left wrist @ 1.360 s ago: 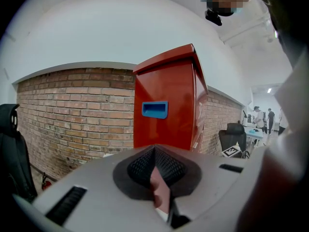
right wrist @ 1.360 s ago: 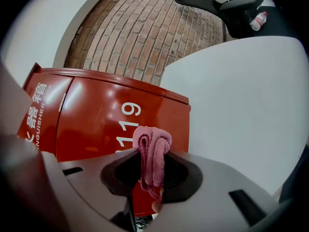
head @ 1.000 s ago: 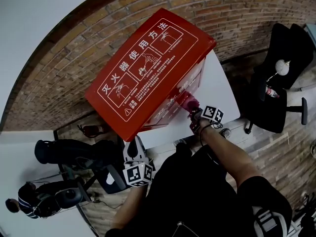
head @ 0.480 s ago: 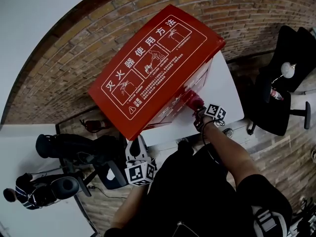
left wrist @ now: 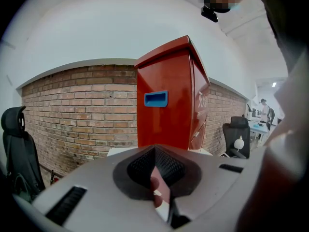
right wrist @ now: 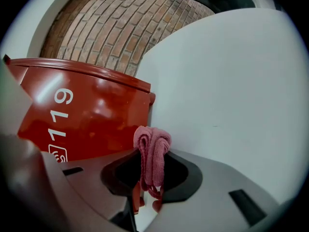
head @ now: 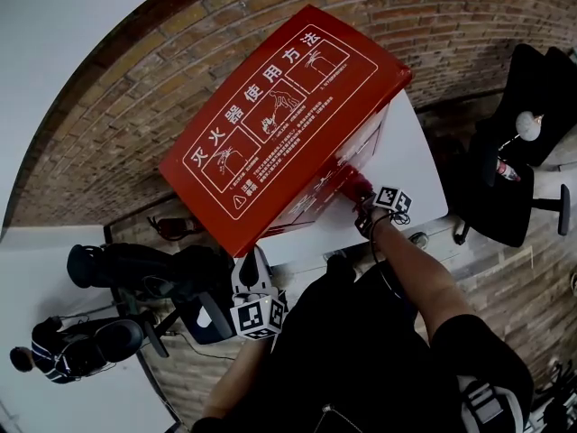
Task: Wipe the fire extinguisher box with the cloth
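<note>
The red fire extinguisher box (head: 270, 124) stands on a white plinth (head: 410, 179), its top printed with white instructions. My right gripper (head: 359, 195) is shut on a folded pink cloth (head: 352, 184) and holds it against the lower right of the box's front. In the right gripper view the cloth (right wrist: 153, 153) bulges out between the jaws of the right gripper (right wrist: 153, 170), beside the red panel (right wrist: 87, 124) marked 119. My left gripper (head: 246, 262) hangs low by my body, away from the box, shut and holding nothing. The left gripper view shows the left gripper (left wrist: 157, 187) and, beyond it, the box's side (left wrist: 169, 100).
A brick wall (head: 117, 133) runs behind the box. A black office chair (head: 509, 152) stands at the right, and dark equipment (head: 135, 278) lies at the left near my left gripper. Another chair (left wrist: 12, 144) shows in the left gripper view.
The right gripper with the cloth has stayed on the lower front of the box and has hardly shifted. The left gripper has kept its place.
</note>
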Tool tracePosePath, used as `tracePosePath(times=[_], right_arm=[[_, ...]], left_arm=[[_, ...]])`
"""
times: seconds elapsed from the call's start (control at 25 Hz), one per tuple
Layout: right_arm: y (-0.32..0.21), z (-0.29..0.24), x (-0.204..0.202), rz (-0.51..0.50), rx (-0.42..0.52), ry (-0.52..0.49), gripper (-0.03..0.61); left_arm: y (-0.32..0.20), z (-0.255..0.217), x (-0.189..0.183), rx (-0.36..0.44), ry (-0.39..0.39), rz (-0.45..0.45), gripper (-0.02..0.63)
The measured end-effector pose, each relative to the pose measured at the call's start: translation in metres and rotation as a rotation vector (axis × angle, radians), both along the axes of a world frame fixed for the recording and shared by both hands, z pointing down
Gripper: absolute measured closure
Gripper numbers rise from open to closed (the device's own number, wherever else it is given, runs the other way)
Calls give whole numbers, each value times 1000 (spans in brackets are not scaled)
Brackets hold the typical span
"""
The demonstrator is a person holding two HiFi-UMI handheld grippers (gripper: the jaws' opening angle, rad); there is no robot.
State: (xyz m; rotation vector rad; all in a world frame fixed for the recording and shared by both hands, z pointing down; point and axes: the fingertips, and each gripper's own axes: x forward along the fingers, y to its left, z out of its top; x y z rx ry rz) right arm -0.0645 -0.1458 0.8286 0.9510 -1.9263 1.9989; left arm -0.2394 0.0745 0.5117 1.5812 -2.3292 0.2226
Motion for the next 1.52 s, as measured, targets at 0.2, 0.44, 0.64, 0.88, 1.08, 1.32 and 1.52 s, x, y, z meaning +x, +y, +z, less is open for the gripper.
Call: tracePosePath(times=[0.2, 0.44, 0.64, 0.88, 1.08, 1.32, 1.52], right_arm=[[-1, 2, 0, 8, -5, -20, 476], [-5, 1, 4, 6, -11, -28, 476], [-24, 2, 13, 46, -5, -34, 476], [-49, 2, 23, 46, -2, -18, 476], [-55, 2, 27, 54, -4, -12, 476], [-57, -1, 25, 37, -20, -45, 476], [-59, -17, 23, 79, 19, -134, 476]], left_arm=[[2, 1, -1, -10, -3, -8, 586], [0, 2, -2, -12, -8, -13, 586], [-1, 1, -2, -17, -9, -17, 586], [0, 2, -2, -20, -5, -29, 586], [2, 2, -3, -22, -6, -37, 586], [4, 2, -3, -20, -6, -43, 586], [-1, -1, 2, -10, -6, -32, 586]])
